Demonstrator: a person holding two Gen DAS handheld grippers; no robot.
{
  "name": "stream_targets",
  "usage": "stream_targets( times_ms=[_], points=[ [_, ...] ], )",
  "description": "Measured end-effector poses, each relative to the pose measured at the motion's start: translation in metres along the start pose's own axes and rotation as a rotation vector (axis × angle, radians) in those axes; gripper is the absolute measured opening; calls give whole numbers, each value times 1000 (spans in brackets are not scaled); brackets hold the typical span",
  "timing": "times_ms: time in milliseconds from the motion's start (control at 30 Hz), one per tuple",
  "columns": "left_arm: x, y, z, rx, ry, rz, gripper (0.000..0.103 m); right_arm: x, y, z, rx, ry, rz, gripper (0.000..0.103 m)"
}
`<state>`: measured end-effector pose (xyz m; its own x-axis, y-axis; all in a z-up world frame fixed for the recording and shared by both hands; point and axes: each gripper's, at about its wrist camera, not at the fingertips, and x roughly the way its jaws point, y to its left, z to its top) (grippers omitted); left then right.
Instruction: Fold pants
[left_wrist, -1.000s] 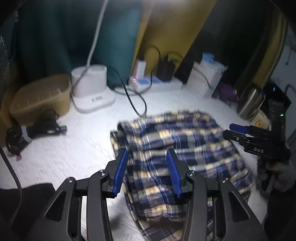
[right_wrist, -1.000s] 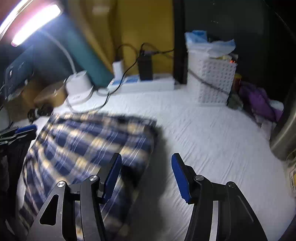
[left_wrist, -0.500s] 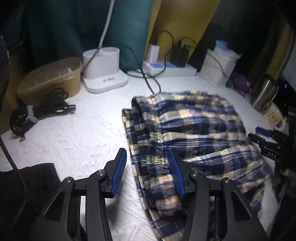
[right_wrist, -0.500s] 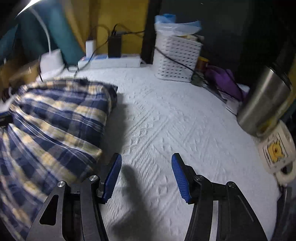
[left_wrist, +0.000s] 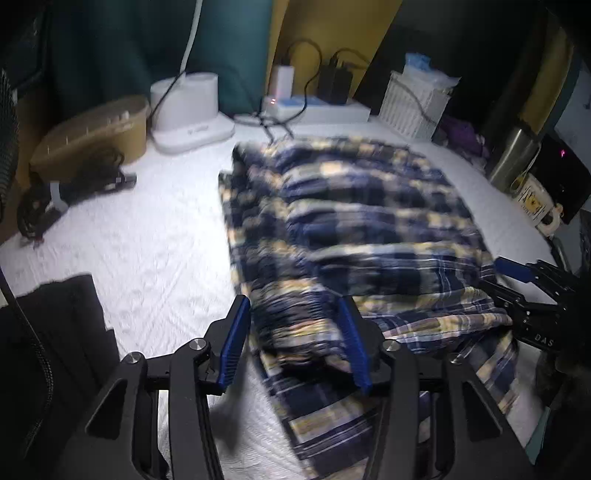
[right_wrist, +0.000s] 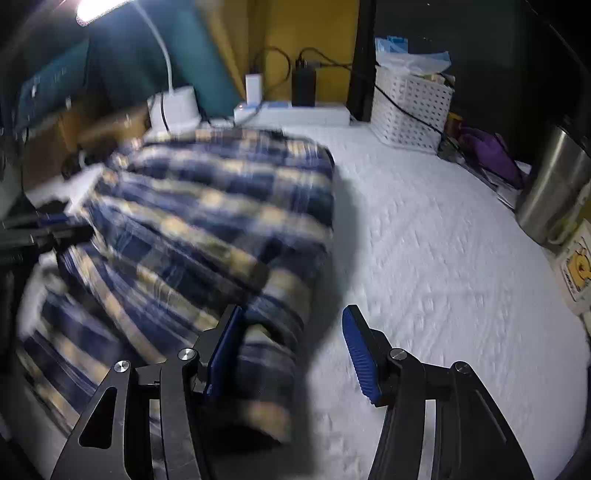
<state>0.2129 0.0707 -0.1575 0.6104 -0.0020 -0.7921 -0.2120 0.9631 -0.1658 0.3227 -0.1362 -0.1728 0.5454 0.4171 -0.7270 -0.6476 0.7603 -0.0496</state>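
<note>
Left wrist view: my left gripper (left_wrist: 293, 339) hangs low over the pants (left_wrist: 354, 221), jaws half apart and just been opening, with the bunched waistband edge lying between them; the pads are not pressing on it. The plaid pants sprawl across the middle of the white bed (left_wrist: 140, 240), doubled over, blurred by motion. Toward the far edge stand a lamp base (left_wrist: 192, 110), a power strip (left_wrist: 314, 109) with chargers plugged in, and a white basket (left_wrist: 413, 107). At the far left corner, a tan box (left_wrist: 96, 129) with a coil of cable (left_wrist: 66, 184) beside it. At the right edge, a steel tumbler (left_wrist: 513, 155) and a mug (left_wrist: 535, 199).

Right wrist view: my right gripper (right_wrist: 291, 347) sits at the pants' right side, jaws half apart. The left pad overlaps the cloth's fold; the right pad hangs over bare bed. Nothing is clamped. Across the pants, my other gripper shows dark at the left edge.
</note>
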Motion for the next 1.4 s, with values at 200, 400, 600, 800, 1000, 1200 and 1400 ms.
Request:
stream_targets(
  times_ms=[200, 400, 600, 800, 1000, 1200, 1400],
  points=[
    [-14, -2, -4, -2, -26, -3, 56, -16, -9, -17, 82, 23, 81, 57],
    [-23, -9, -10, 8, -27, -26, 56, -27, -6, -32, 123, -12, 185, 17],
    [-23, -12, -17, 6, -10, -40, 56, -55, -4, -34, 160, -63, 173, 9],
    [-23, -7, -20, 18, 0, -37, 56, -59, 4, -53, 166, -13, 113, 9],
    [-19, 4, -27, 49, 11, 13, 56, -55, 5, -65, 163, -11, 27, 28],
    [-45, 25, -25, -10, -42, 2, 56, -66, -12, -57, 161, -40, -64, 62],
    [-64, 8, -3, 44, -136, -29, 56, -53, -16, -26, 129, -83, -46, 62]
  ],
)
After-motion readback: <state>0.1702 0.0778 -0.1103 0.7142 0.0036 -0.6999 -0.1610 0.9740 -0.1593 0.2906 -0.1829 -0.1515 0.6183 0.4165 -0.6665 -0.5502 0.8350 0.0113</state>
